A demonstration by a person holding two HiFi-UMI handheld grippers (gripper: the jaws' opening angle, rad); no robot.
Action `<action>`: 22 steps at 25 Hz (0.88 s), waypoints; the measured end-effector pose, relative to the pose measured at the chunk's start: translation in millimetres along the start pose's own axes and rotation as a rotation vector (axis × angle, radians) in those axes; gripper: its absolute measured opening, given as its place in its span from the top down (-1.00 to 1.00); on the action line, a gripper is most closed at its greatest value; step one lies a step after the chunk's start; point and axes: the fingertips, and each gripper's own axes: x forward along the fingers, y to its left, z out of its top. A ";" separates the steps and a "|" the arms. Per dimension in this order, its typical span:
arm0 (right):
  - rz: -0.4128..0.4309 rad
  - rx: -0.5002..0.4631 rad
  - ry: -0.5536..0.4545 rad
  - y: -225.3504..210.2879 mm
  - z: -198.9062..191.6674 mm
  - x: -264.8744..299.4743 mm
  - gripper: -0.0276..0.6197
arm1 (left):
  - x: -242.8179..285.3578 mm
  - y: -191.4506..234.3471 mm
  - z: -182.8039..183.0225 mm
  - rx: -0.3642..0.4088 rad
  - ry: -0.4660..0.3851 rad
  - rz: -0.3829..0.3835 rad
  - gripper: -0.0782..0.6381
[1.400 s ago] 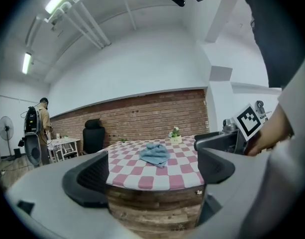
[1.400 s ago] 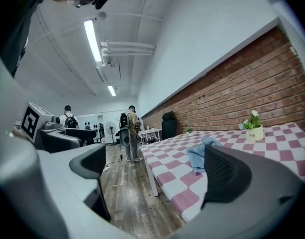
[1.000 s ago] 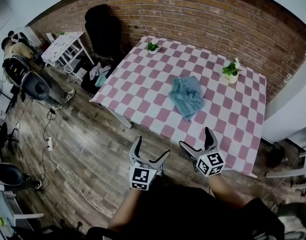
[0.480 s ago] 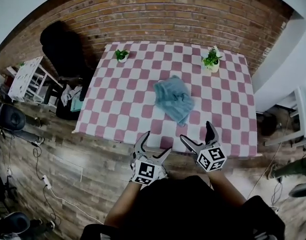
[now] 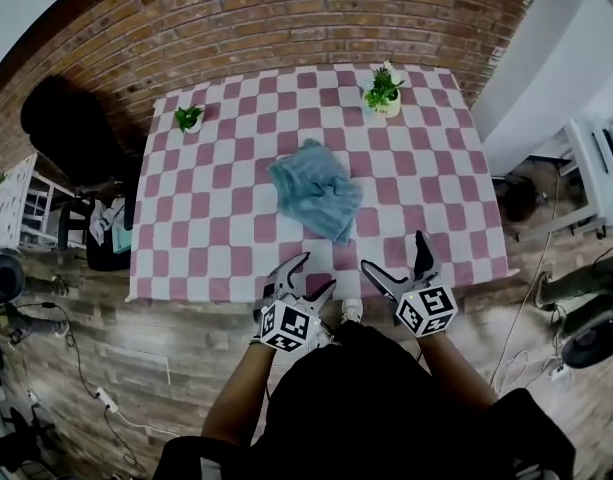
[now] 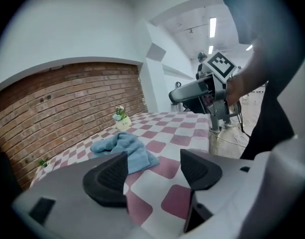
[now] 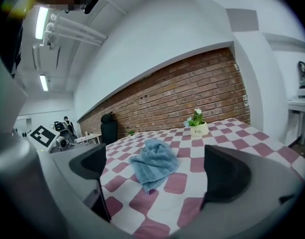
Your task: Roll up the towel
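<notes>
A crumpled blue towel (image 5: 314, 188) lies loose near the middle of the pink-and-white checked table (image 5: 216, 238). It also shows in the left gripper view as the towel (image 6: 125, 151) and in the right gripper view as the towel (image 7: 154, 166). My left gripper (image 5: 311, 276) hovers at the table's near edge, short of the towel. Its jaws have just been closing and stand partly open with nothing between them. My right gripper (image 5: 394, 256) hangs beside it over the near edge, wide open and empty. Both point toward the towel.
A potted plant in a white pot (image 5: 383, 90) stands at the far right of the table, a smaller plant (image 5: 189, 118) at the far left. A brick wall runs behind. A black chair (image 5: 71, 128) sits off the left side, white furniture (image 5: 596, 158) to the right.
The head view has swung so the table lies square ahead. Both grippers have come forward to its near edge. The left gripper has rolled and its jaws stand narrower.
</notes>
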 end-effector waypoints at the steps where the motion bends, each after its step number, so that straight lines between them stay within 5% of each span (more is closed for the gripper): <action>1: -0.003 0.003 0.005 -6.1 -1.8 1.4 -0.91 | 9.8 0.3 -3.1 0.026 0.022 -0.011 -0.11; 17: 0.057 0.041 0.080 -46.6 -22.0 31.9 -0.91 | 122.6 7.7 -61.3 0.478 0.337 -0.182 0.20; 22: 0.066 0.055 0.080 -59.2 -21.5 35.4 -0.91 | 129.4 7.4 -64.4 0.528 0.394 -0.232 0.22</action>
